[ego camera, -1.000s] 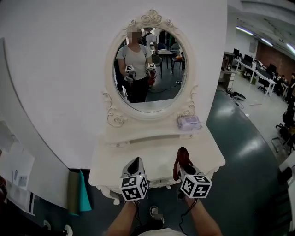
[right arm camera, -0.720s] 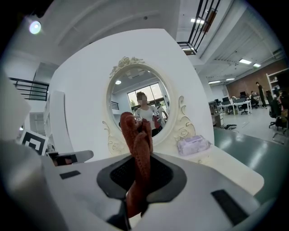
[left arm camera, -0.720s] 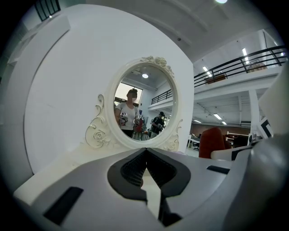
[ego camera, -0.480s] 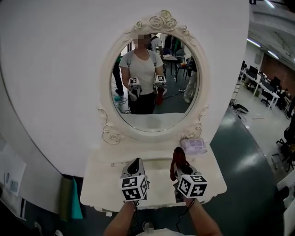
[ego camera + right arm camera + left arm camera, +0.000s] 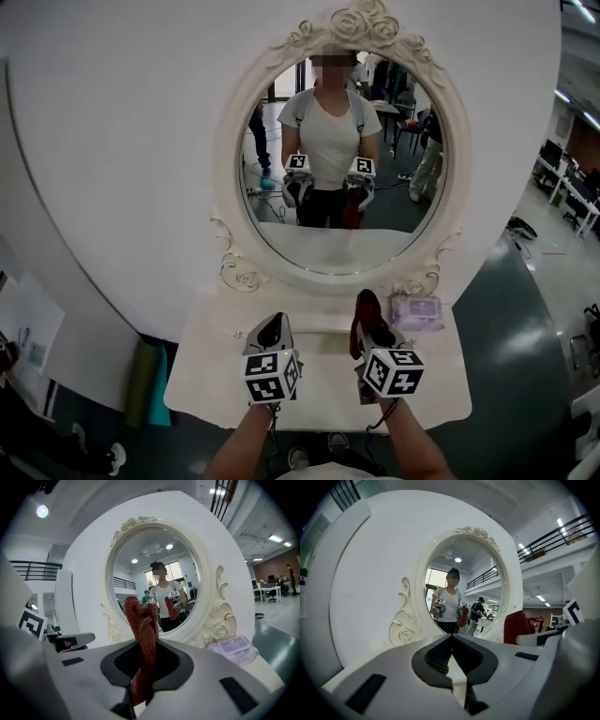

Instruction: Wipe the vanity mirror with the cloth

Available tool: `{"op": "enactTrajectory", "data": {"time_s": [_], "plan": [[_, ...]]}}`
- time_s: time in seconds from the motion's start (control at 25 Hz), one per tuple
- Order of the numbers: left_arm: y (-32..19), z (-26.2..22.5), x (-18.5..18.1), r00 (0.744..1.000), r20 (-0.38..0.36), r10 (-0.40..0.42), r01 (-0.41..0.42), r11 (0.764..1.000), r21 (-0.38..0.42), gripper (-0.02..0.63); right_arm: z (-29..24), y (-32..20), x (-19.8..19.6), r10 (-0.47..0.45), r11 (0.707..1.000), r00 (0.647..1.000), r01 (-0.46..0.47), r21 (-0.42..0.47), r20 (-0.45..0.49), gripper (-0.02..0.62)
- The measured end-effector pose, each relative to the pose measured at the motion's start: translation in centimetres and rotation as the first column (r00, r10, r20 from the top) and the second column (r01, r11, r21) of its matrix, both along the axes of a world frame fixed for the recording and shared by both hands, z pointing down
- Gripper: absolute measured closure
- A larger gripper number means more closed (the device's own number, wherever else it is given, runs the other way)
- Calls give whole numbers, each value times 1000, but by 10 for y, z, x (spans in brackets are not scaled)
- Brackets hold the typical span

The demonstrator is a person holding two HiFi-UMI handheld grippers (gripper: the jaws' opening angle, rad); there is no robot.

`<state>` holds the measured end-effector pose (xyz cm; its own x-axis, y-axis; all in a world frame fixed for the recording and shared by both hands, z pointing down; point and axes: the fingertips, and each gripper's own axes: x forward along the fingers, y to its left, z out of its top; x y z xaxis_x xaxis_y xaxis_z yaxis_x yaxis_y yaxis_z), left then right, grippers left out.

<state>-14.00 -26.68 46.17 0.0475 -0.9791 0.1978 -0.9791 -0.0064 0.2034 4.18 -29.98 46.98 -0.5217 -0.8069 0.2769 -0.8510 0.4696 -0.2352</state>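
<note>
The oval vanity mirror (image 5: 344, 150) in an ornate white frame (image 5: 246, 274) stands on a white dressing table (image 5: 211, 370) against a white wall. It also fills the left gripper view, where the mirror (image 5: 461, 592) reflects a person, and the right gripper view as mirror (image 5: 152, 581). My right gripper (image 5: 367, 323) is shut on a dark red cloth (image 5: 368, 317), which sticks up between the jaws as cloth (image 5: 143, 639). It hovers over the tabletop, short of the glass. My left gripper (image 5: 274, 330) is shut with nothing in it and hovers beside it, seen close as the left gripper (image 5: 451, 637).
A pack of wipes (image 5: 417, 312) lies on the table's raised shelf at the right, also visible as pack (image 5: 233, 647). Green and olive boards (image 5: 155, 384) lean on the floor left of the table. An open office with desks (image 5: 572, 183) stretches to the right.
The view has moved closer to the mirror, which now looks larger and higher. Both grippers keep their places over the table, the right still holding the cloth.
</note>
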Motion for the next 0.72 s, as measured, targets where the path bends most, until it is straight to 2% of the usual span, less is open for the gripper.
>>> {"op": "enactTrajectory", "data": {"time_s": [0.12,0.28,0.48,0.6,0.72], "plan": [[-10,0,-4,998,-13,-55,55,998,-10,595,-1,-18,-11,-64,998,998,64,-7,-4,534],[-24,-16,-10,995,-7,-102,102,995,10,595,-23,-36,-23,-141,989,990,142,40,-29,534],[-37,-41,-14,994,7,-105,104,994,42,595,-61,-56,-41,-210,968,975,217,124,-67,534],[-46,-65,-24,994,39,-98,96,993,65,595,-97,-68,-63,-263,938,956,285,197,-129,534],[-58,-104,-34,994,79,-78,70,993,92,595,-138,-77,-84,-272,892,924,347,289,-270,534]]}}
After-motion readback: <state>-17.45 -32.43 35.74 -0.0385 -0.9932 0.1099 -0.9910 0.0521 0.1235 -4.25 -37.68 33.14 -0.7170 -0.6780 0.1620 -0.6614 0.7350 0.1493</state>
